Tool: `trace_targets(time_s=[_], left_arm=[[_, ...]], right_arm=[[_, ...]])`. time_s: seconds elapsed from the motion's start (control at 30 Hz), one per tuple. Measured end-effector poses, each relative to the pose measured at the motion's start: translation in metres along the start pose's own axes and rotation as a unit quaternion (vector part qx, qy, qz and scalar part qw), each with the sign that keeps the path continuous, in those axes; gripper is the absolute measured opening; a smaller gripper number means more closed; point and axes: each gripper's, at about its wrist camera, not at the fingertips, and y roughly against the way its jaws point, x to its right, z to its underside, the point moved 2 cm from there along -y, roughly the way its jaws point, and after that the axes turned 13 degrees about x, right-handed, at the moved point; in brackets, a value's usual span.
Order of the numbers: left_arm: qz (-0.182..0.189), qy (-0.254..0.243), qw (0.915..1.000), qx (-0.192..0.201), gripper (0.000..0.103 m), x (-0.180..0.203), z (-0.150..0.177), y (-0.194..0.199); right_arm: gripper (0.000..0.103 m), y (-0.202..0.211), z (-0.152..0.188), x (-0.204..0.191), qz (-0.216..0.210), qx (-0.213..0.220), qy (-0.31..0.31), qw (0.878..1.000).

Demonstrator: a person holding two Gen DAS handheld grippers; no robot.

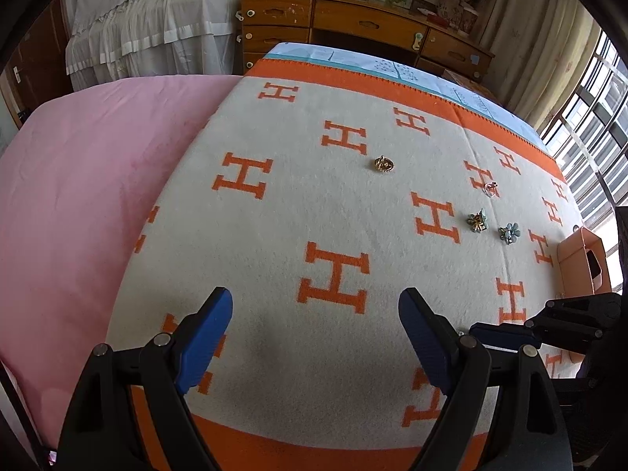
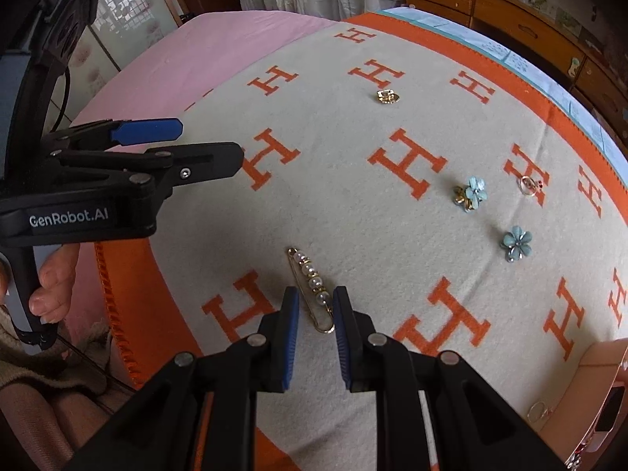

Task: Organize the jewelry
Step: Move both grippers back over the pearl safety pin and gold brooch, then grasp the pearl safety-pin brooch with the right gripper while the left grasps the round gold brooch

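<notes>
Right claw (image 2: pixel 316 306) part open, straddling pearl pin (image 2: pixel 312 288) on blanket (image 2: pixel 353 216), not gripping. Left claw (image 1: pixel 316 333) wide open, empty. Flower clips (image 2: pixel 517 243) nr pink box (image 2: pixel 588 392).

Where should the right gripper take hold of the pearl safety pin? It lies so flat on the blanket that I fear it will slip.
Probably across the pearl row of the pearl safety pin, from above. The beads stand proud of the thin gold wire, and the right gripper, open, already straddles its near end.
</notes>
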Motion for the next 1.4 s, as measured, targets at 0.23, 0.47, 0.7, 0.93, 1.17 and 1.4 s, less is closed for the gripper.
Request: trace_targets(time_s=[0.23, 0.47, 0.7, 0.93, 1.17, 1.4], left_arm=[[0.000, -0.004, 1.0000, -0.002, 0.085, 0.002, 0.001, -0.001], [-0.003, -0.013, 0.9999, -0.004, 0.085, 0.008, 0.001, -0.004], [-0.004, -0.036, 0.9991, 0.021, 0.085, 0.023, -0.032, -0.012], [0.027, -0.100, 0.9946, 0.005, 0.085, 0.050, -0.082, -0.062], [0.058, -0.100, 0.9915, -0.060, 0.069, 0.062, -0.095, -0.107], [0.041, -0.080, 0.9900, -0.108, 0.037, 0.066, -0.098, -0.129]], right_arm=[[0.012, -0.001, 0.003, -0.013, 0.028, 0.006, 0.051, 0.998], [0.011, 0.010, 0.004, 0.004, 0.013, 0.029, -0.002, 0.999], [0.011, 0.043, -0.002, 0.041, 0.029, 0.087, -0.079, 0.993], [0.011, 0.076, 0.001, 0.081, 0.030, 0.132, -0.158, 0.978], [0.011, 0.102, 0.008, 0.110, 0.037, 0.163, -0.200, 0.965], [0.011, 0.116, 0.013, 0.112, 0.035, 0.177, -0.206, 0.962]])
